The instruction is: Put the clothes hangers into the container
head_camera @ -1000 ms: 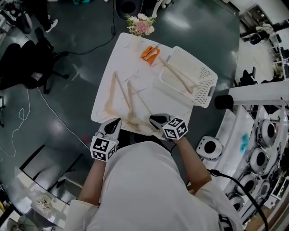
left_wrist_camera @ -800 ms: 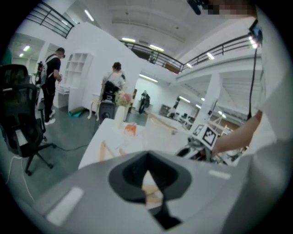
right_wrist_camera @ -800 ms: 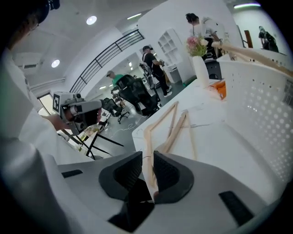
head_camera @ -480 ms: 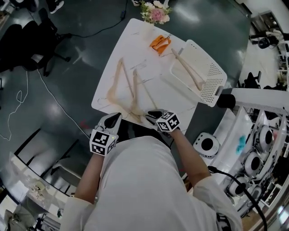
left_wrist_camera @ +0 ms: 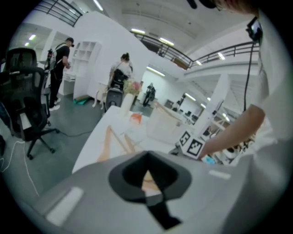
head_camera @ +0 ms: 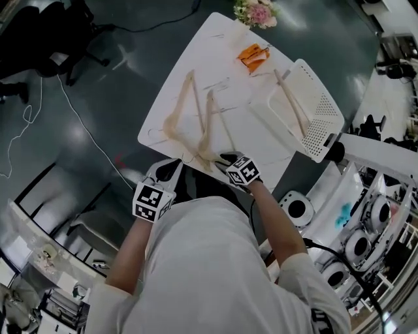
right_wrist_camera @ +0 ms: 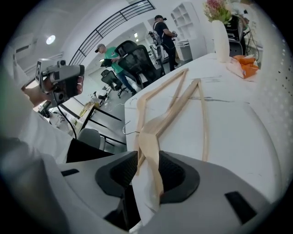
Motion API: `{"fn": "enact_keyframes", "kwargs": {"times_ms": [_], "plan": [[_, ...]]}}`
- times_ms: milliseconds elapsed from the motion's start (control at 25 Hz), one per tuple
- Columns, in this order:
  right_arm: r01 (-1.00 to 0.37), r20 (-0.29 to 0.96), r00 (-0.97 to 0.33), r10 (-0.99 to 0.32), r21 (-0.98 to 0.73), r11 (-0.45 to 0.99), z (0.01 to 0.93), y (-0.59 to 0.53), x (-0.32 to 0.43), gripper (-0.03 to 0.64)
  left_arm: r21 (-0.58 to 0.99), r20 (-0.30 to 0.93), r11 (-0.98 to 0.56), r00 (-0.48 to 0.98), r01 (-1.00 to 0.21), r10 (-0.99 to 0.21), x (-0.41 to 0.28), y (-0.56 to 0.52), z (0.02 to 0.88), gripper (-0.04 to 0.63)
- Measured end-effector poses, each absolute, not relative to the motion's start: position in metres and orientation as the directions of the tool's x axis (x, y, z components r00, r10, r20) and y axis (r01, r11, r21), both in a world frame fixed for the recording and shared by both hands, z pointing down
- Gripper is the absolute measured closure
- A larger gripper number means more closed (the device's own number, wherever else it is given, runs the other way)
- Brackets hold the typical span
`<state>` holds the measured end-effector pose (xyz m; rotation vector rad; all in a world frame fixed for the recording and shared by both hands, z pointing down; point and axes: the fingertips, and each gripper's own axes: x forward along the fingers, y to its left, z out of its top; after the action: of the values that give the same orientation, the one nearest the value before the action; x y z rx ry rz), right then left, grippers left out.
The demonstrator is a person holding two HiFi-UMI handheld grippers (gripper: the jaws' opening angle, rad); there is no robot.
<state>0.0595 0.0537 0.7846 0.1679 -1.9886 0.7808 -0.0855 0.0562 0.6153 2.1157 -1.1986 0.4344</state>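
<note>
Two pale wooden hangers lie on the white table (head_camera: 251, 130). The nearer hanger (head_camera: 209, 121) has its neck at the table's near edge. My right gripper (head_camera: 226, 158) is over that neck. In the right gripper view this hanger (right_wrist_camera: 149, 137) runs between the jaws of the right gripper (right_wrist_camera: 146, 157), which have just been opening and stand apart round it. The second hanger (head_camera: 179, 98) lies to its left. My left gripper (head_camera: 166, 173) hovers off the near edge, shut and empty (left_wrist_camera: 147, 157). The white mesh container (head_camera: 320, 130) at the right holds a third hanger (head_camera: 292, 107).
An orange item (head_camera: 253, 55) and a vase of flowers (head_camera: 258, 12) sit at the table's far end. A cable (head_camera: 78, 117) trails on the dark floor to the left. White equipment (head_camera: 297, 209) stands right of me. People and office chairs (left_wrist_camera: 23, 109) are in the background.
My right gripper has come down to the table's near edge, onto the nearer hanger's neck, with its jaws wider apart. The left gripper has sunk a little. The hangers lie as before.
</note>
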Motion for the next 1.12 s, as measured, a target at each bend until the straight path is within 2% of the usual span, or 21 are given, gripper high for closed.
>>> {"fn": "enact_keyframes", "kwargs": {"times_ms": [400, 560, 840, 1120], "plan": [[-0.357, 0.866, -0.435, 0.248, -0.418, 0.835, 0.823, 0.065, 0.056, 0.472, 0.405, 0.587, -0.327, 0.517, -0.854, -0.623, -0.099, 0.059, 0.626, 0.594], [-0.337, 0.89, -0.406, 0.208, -0.357, 0.871, 0.83, 0.067, 0.055, 0.471, 0.41, 0.592, -0.317, 0.514, -0.855, -0.621, -0.107, 0.06, 0.629, 0.594], [-0.363, 0.88, -0.438, 0.186, -0.362, 0.859, 0.828, 0.061, 0.055, 0.506, 0.416, 0.594, -0.324, 0.523, -0.85, -0.611, -0.112, 0.058, 0.634, 0.594], [-0.313, 0.846, -0.491, 0.205, -0.392, 0.865, 0.796, 0.06, 0.043, 0.509, 0.409, 0.575, -0.357, 0.541, -0.84, -0.614, -0.113, 0.05, 0.627, 0.594]]}}
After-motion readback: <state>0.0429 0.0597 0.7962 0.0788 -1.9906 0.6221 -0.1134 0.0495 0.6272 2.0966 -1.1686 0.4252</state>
